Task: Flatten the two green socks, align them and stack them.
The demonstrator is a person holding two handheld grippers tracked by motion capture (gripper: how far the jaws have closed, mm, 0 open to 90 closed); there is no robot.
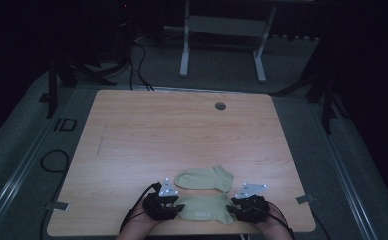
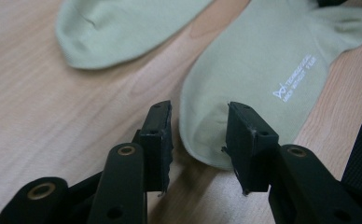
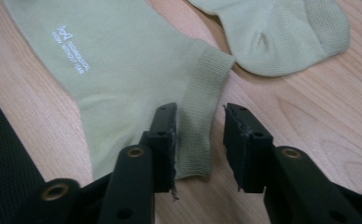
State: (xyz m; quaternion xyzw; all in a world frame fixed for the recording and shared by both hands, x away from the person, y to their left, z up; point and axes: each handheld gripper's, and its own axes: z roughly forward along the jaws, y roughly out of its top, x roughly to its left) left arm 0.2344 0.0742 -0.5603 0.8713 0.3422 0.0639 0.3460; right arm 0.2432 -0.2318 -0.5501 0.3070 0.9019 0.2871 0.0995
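Two pale green ankle socks are laid flat near the front edge of the light wooden table [image 1: 132, 130]. The nearer sock [image 1: 205, 209], marked with small white printed lettering, lies between both grippers; the farther sock [image 1: 203, 178] lies just beyond it, apart. The left gripper [image 2: 198, 135] is seen with jaws parted, the nearer sock's toe end between them, not clamped. The right gripper [image 3: 198, 137] is likewise parted, straddling the ribbed cuff of the same sock.
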